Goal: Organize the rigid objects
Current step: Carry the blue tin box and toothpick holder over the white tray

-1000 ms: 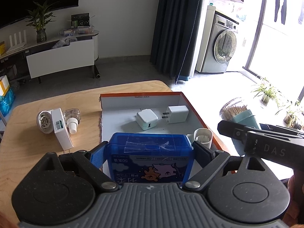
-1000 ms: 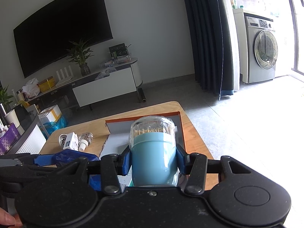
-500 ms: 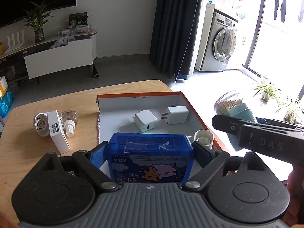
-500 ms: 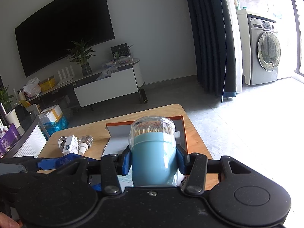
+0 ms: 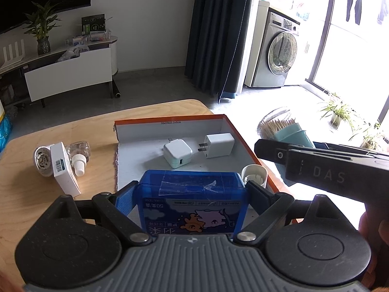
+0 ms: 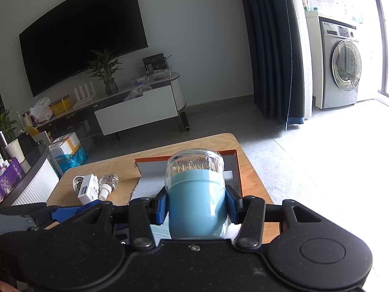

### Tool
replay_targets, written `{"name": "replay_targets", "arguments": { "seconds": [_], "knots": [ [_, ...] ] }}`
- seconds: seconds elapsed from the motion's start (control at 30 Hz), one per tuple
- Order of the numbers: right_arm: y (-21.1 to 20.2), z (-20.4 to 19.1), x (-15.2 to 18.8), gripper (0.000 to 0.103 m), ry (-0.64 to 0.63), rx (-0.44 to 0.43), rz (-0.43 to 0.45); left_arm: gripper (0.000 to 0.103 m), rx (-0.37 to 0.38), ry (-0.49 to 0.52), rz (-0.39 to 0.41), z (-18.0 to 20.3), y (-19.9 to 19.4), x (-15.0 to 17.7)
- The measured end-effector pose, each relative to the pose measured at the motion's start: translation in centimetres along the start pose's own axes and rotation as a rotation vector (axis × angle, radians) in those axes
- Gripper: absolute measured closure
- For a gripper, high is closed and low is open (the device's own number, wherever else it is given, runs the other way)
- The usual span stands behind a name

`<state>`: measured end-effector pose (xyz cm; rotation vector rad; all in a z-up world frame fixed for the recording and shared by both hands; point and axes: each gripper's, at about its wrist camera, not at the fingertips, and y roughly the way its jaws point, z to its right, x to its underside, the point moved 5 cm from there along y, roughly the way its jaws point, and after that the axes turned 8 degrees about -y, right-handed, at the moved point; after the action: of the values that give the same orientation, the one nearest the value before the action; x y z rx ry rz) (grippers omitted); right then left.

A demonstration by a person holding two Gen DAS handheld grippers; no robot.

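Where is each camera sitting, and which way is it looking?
Left wrist: sits on the left gripper, looking down over its blue box into the tray; the right gripper and fingers show.
Right wrist: sits on the right gripper, looking past its toothpick jar toward the TV.
Both share the tray, table, washing machine.
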<state>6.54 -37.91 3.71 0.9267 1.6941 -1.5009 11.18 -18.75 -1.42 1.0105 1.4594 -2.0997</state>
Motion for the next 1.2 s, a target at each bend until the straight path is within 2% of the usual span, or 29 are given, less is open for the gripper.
{"name": "replay_targets", "arguments": {
  "seconds": [0.43,1.2],
  "knots": [
    [0.8,0.5,0.2,0.046,0.002,0.001,-0.013,0.009,-0.011,-0.001,-0.005,-0.4,1.0,-0.4],
    [4.9,1.2,-0.4,0.045,0.023,0.003,-0.054,0.009,-0.068,-0.039,-0.019,-2.6,3.9,-2.2]
  ]
}}
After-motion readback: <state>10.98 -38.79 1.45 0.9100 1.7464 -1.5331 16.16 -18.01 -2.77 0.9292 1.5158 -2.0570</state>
